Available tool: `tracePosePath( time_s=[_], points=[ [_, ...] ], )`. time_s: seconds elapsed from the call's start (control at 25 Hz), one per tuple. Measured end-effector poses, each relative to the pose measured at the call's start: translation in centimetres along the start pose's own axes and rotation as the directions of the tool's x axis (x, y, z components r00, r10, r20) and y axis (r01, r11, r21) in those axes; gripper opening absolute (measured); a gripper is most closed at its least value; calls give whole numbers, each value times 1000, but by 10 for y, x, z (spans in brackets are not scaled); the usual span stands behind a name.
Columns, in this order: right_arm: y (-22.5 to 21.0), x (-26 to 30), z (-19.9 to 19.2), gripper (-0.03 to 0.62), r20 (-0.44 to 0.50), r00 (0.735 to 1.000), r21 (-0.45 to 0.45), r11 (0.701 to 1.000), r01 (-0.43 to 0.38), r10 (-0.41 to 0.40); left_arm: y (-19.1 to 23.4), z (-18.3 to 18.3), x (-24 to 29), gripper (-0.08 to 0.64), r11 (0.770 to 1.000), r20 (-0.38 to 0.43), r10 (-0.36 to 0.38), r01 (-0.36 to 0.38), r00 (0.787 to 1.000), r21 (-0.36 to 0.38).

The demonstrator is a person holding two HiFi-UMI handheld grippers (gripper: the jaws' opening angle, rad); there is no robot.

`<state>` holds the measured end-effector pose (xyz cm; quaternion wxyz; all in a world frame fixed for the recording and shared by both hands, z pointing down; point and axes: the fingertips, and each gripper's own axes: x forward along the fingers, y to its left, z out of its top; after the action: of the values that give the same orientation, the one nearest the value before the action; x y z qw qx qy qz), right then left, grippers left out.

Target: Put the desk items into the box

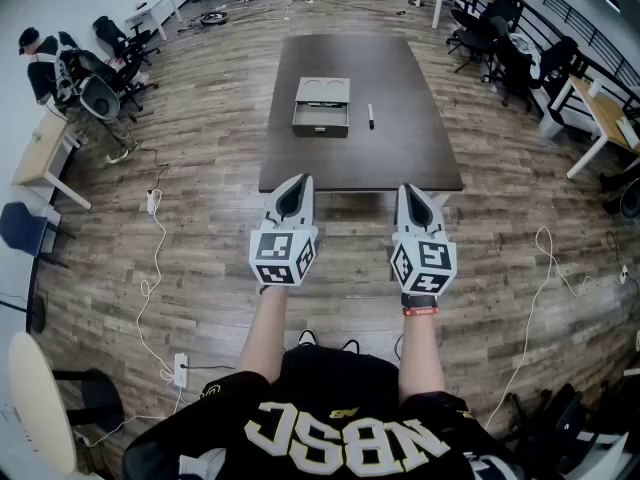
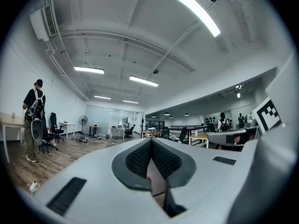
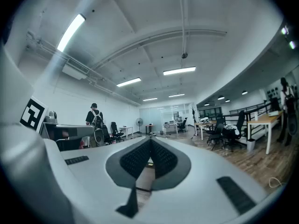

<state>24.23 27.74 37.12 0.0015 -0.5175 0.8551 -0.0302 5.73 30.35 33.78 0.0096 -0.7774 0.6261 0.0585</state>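
In the head view a grey box (image 1: 321, 106) with an open front drawer sits on the dark brown table (image 1: 400, 148), and a black marker (image 1: 370, 116) lies just to its right. My left gripper (image 1: 296, 187) and right gripper (image 1: 409, 195) hover side by side at the table's near edge, well short of the box. Both are shut with nothing between the pads. The left gripper (image 2: 150, 146) and the right gripper (image 3: 150, 143) each show pads pressed together, pointing out across the room above the table.
Wooden floor surrounds the table. Office chairs (image 1: 115, 68) and a person (image 1: 40, 53) are at the far left, with desks and chairs (image 1: 510, 43) at the far right. Cables and a power strip (image 1: 152, 201) lie on the floor to the left.
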Motion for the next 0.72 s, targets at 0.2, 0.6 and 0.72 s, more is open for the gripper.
tracePosePath(
  time_s=[0.2,0.6,0.72],
  points=[
    [-8,-7,-4,6,-8,1000,-19,1000,-10,10,-19,-5,-3,8,1000,-3,4,-4,1000,2],
    [-4,25,-38,6,-62,996,37,997,-65,67,-12,-42,16,8,1000,-57,5,-5,998,-7],
    [1,62,-50,6,-88,993,43,996,-80,84,13,-55,39,8,1000,-69,7,-8,998,-15]
  ],
)
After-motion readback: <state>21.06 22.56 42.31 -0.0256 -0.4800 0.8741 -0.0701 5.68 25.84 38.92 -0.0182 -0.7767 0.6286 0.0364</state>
